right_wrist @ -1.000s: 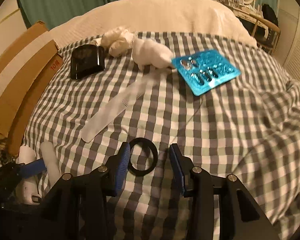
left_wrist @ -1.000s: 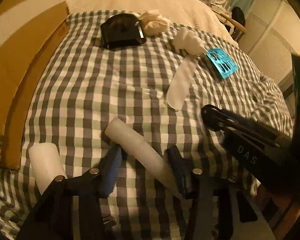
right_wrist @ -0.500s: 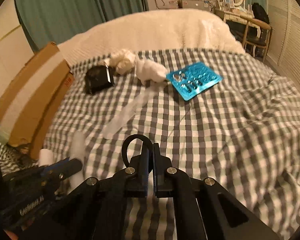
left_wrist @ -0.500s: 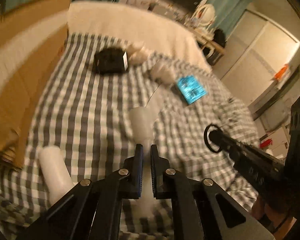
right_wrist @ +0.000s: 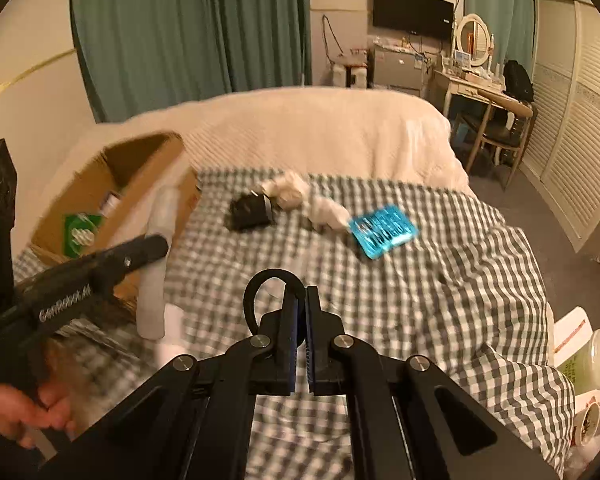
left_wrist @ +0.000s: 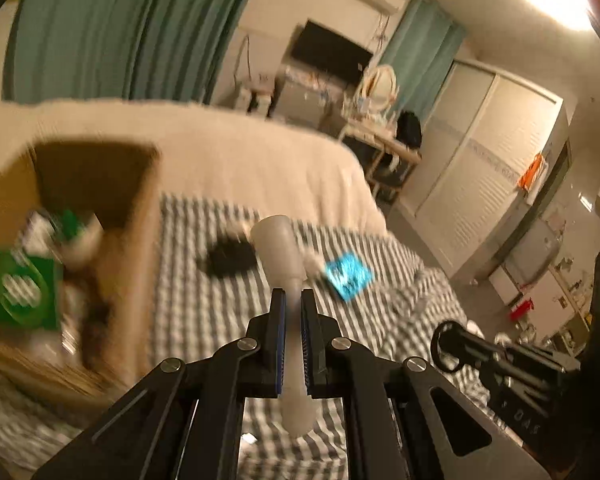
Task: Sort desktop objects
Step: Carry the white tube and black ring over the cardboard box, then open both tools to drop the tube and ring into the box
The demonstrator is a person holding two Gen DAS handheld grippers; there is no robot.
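My left gripper [left_wrist: 293,300] is pinched tight on a smooth, translucent white tube [left_wrist: 279,254], a soft-looking cylinder that sticks out past my blue ribbed pads and hangs below them too. My right gripper [right_wrist: 302,300] is closed on a thin black ring [right_wrist: 256,286], a hard, round hoop standing up to the left of my fingertips.

Taking the open cardboard box [right_wrist: 140,168] as my landmark: it sits at the left edge of the checked bedspread [right_wrist: 440,280], its brown flaps raised, with a green printed packet [right_wrist: 80,232] inside. The held tube shows right in front of the box's near corner in the right wrist view. To the right of the box on the cloth lie a glossy black case [right_wrist: 250,212], then 2 crumpled white wads [right_wrist: 286,190], then a flat bright blue rectangular tray [right_wrist: 382,230] with a ribbed top. Another short white cylinder [right_wrist: 172,328] lies on the cloth below the box, near the tube's lower end.
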